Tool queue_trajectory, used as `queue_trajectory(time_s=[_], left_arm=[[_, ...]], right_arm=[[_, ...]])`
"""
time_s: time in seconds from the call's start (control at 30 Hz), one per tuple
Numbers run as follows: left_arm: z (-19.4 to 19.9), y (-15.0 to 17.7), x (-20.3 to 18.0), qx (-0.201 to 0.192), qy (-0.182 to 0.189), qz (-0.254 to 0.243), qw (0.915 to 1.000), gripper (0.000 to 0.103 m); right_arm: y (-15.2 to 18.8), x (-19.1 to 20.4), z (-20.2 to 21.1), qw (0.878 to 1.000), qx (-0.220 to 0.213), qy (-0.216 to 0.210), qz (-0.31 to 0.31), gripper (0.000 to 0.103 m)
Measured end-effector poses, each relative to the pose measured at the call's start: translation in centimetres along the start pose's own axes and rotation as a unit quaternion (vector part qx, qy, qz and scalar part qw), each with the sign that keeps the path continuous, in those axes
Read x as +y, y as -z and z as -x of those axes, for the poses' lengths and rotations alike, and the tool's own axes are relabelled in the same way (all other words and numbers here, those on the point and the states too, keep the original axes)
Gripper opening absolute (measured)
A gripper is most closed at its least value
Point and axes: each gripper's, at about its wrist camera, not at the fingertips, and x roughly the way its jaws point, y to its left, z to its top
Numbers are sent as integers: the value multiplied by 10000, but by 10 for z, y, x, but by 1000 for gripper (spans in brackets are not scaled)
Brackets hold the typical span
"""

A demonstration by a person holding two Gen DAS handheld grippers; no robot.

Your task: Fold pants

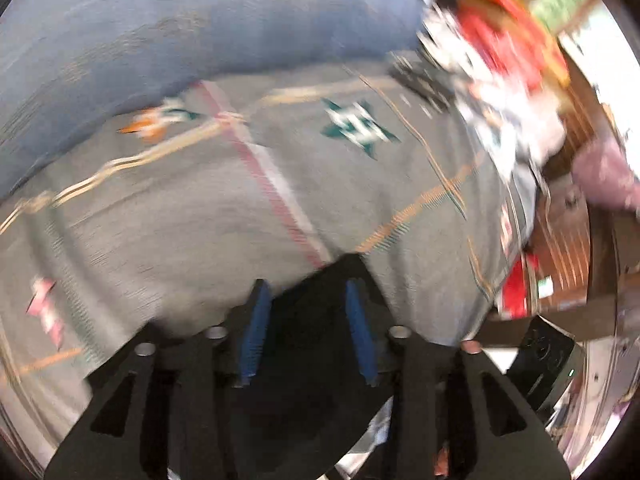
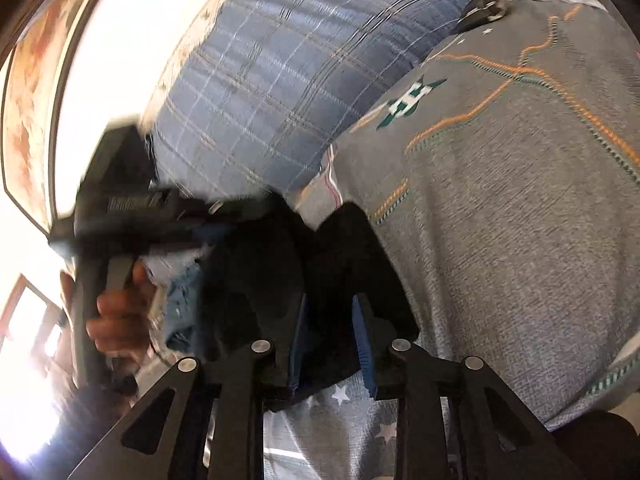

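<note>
The black pants (image 1: 316,320) fill the gap between my left gripper's (image 1: 307,292) blue pads, and a peak of cloth rises above the fingertips. The left gripper is shut on them, above a grey patterned blanket (image 1: 200,208). In the right wrist view my right gripper (image 2: 330,304) is shut on the black pants (image 2: 340,248), which bulge up between its fingers. The left gripper (image 2: 168,216) shows at the left of that view, held by a hand (image 2: 116,320), with the pants stretched between the two grippers.
A blue plaid pillow (image 2: 272,80) lies at the head of the bed; it also shows in the left wrist view (image 1: 200,20). Red and white clutter (image 1: 500,60) lies at the bed's right edge. A star-print cloth (image 2: 340,420) is below the right gripper.
</note>
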Motion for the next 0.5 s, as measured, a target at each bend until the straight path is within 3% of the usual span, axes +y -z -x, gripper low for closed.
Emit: queue_trajectory(time_s=[0.17,0.3,0.5], left_arm=[[41,48,73,-645,50,879,9940,52],[38,82,116,-701,173,1382,9878,56],[14,114,149,-818,1217,2036,9680,56]], right_arm=[[-19,9,2,9999,-78,25,94,42],[-47,31,-30,9983,311,-90,474,58],[-50,55,-84,9859,942,167,1373,63]])
